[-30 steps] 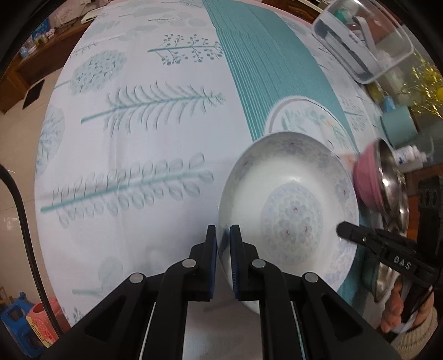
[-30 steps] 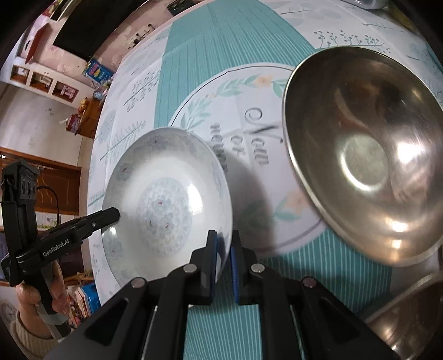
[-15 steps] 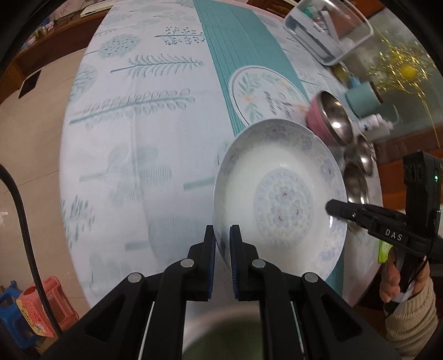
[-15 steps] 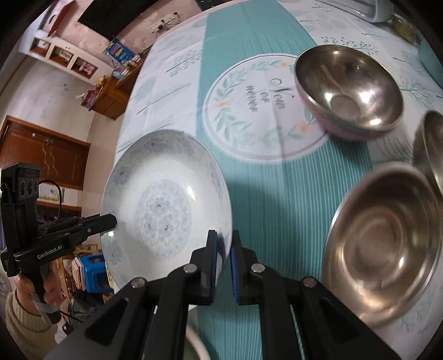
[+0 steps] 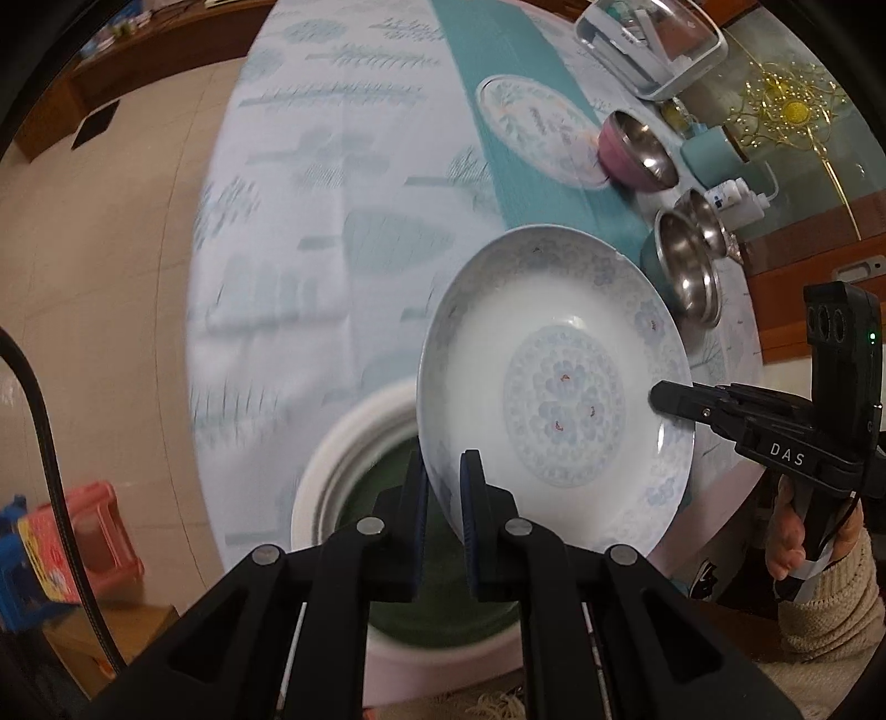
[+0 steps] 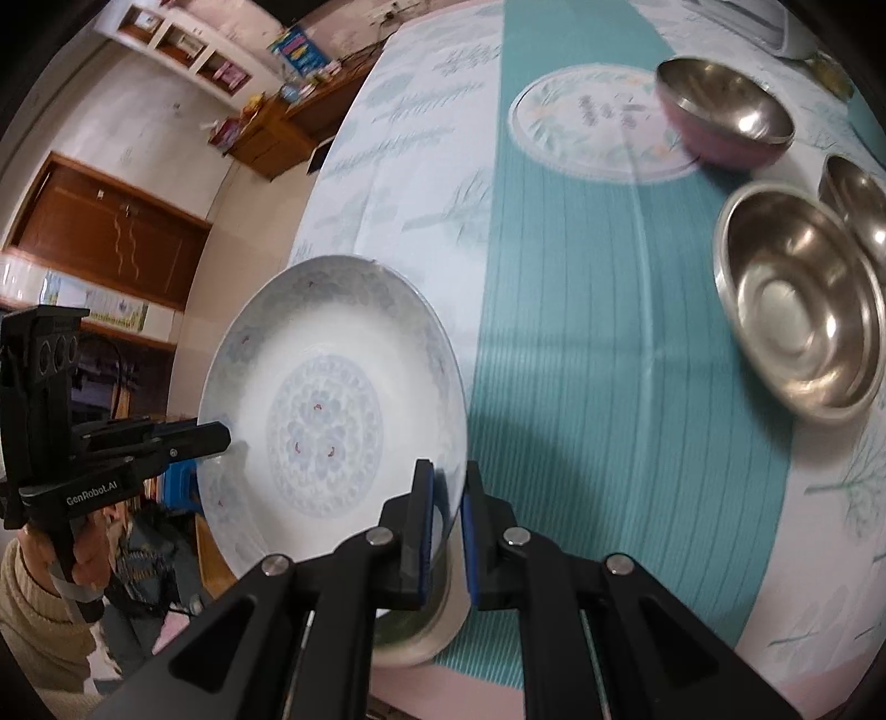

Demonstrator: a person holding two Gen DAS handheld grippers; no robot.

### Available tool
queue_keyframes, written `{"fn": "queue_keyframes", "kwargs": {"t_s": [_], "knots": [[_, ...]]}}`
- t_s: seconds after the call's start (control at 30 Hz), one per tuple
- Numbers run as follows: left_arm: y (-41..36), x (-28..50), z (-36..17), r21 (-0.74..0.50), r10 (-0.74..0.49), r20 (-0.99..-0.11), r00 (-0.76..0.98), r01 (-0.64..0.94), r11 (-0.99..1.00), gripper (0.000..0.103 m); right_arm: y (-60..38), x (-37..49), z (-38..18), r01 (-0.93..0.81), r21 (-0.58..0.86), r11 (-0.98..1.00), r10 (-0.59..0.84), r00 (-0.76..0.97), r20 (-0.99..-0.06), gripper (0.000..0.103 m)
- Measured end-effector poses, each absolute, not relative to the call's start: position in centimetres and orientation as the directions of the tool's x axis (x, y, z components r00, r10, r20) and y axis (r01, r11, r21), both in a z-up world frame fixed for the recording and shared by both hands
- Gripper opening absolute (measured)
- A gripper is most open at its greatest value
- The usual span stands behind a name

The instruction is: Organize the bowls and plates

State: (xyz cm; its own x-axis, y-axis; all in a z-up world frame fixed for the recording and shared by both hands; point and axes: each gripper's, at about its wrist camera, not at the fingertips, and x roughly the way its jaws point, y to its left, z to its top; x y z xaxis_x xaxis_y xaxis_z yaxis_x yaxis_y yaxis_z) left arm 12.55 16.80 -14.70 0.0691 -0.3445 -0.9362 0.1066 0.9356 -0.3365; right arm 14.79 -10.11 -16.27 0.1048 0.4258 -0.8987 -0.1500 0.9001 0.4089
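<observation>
Tongs on both sides grip one white plate (image 5: pixel 559 387) with a pale blue flower pattern. The left tongs (image 5: pixel 443 493) are clenched on the plate's near rim in the left wrist view, and the right tongs (image 6: pixel 447 501) are clenched on the opposite rim, seen in the right wrist view. The plate is held in the air, tilted, above the edge of the counter (image 5: pixel 343 183), which carries a white and teal cloth with leaf prints. Under the plate stands a white round container (image 5: pixel 354 443) with a dark green inside; part of it is hidden by the plate. Further on the counter are a pink bowl with steel inside (image 6: pixel 725 111), a larger steel bowl (image 6: pixel 797 299) and another steel bowl (image 6: pixel 858 205) just beside it. A clear plastic box (image 5: pixel 653 44) stands at the far edge.
</observation>
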Motion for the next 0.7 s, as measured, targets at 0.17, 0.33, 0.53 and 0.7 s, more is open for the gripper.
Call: {"fn": "queue_keyframes", "kwargs": {"t_s": [0.17,0.33,0.53,0.7], "knots": [[17.8,8.8,-16.6,-0.303,-0.309,-0.947,0.084,0.075,0.950,0.008,-8.5,11.8,-18.2,-0.190,0.417,0.889,0.434,0.053,-0.900,0.009],[19.1,5.1,-18.6,-0.296,-0.297,-0.953,0.065,0.027,0.955,0.008,-6.8,9.5,-19.9,-0.231,0.393,0.890,0.407,0.014,-0.914,0.010],[20.3,2.2,-20.4,-0.297,-0.296,-0.954,0.046,-0.007,0.955,0.008,-5.2,7.2,-21.3,-0.268,0.371,0.889,0.380,-0.019,-0.925,0.010],[20.5,1.5,-21.4,-0.264,-0.264,-0.963,0.047,0.002,0.964,0.008,-4.8,6.6,-22.2,-0.279,0.348,0.895,0.356,-0.024,-0.934,0.011]]}}
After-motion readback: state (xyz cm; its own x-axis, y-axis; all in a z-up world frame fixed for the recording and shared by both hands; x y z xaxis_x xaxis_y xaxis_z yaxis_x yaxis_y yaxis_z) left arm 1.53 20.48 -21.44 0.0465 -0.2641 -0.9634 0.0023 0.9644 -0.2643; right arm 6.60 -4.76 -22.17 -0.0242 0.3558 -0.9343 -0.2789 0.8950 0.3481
